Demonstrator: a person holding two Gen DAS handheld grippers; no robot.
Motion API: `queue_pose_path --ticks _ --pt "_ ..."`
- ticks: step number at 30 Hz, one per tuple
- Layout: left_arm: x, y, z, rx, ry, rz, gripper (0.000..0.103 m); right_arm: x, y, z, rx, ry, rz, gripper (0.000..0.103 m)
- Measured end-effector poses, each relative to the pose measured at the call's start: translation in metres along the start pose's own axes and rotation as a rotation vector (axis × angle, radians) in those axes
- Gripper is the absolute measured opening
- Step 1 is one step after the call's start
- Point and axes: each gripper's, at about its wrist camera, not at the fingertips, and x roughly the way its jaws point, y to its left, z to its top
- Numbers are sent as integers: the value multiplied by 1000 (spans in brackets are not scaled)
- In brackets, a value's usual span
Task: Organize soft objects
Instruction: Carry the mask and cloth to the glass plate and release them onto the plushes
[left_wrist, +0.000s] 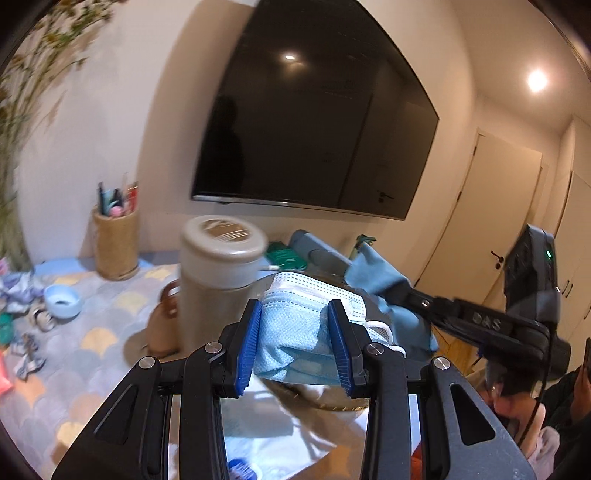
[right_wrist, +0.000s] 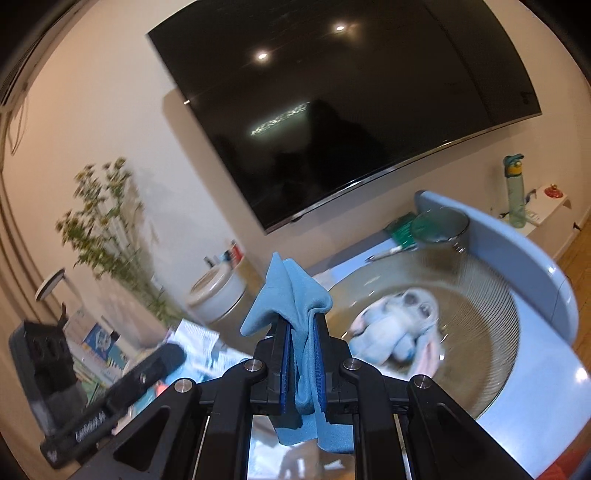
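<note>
My left gripper (left_wrist: 295, 343) is shut on a folded light-blue face mask (left_wrist: 299, 317) and holds it in the air above the table. My right gripper (right_wrist: 302, 363) is shut on a blue cloth (right_wrist: 288, 295), also lifted; that cloth (left_wrist: 376, 273) and the right gripper's body show in the left wrist view to the right of the mask. A round glass bowl (right_wrist: 480, 306) lies below to the right and holds a pale soft bundle (right_wrist: 399, 328), blurred.
A lidded beige canister (left_wrist: 218, 273) stands left of the mask, with a woven pen holder (left_wrist: 116, 243) behind it. A small blue dish (left_wrist: 62, 301) and loose items lie on the patterned mat (left_wrist: 74, 369). A wall TV (left_wrist: 314, 110) hangs behind.
</note>
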Motion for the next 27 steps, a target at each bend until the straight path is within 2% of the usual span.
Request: queue_pose_path --ticks 7,11,13,14,15,16,17,18,20,27 --pt "34 -25 1 43 33 -29 33 21 -23 28 7 16 -78 11" --pt "57 -33 -9 63 83 -34 34 38 -38 36 8 49 -144 11" --pt "71 -36 -15 79 137 -32 40 47 -47 37 16 69 -174 12" --pt "79 -37 -18 90 178 -26 52 53 -52 36 22 86 -199 14" --pt "87 -37 -22 98 225 -32 64 59 -55 35 30 108 -216 29" --pt "94 -38 -26 112 271 -40 96 65 -60 34 43 139 -230 65" --pt "98 -39 -29 125 298 -35 102 70 -64 32 56 166 -240 82" --pt "100 -41 -33 147 316 -16 102 73 -67 30 61 175 -243 102" --pt "98 -42 -38 179 313 3 102 74 -69 25 62 174 -247 103" --pt "88 -38 -45 211 334 -7 102 70 -69 16 105 179 -251 103"
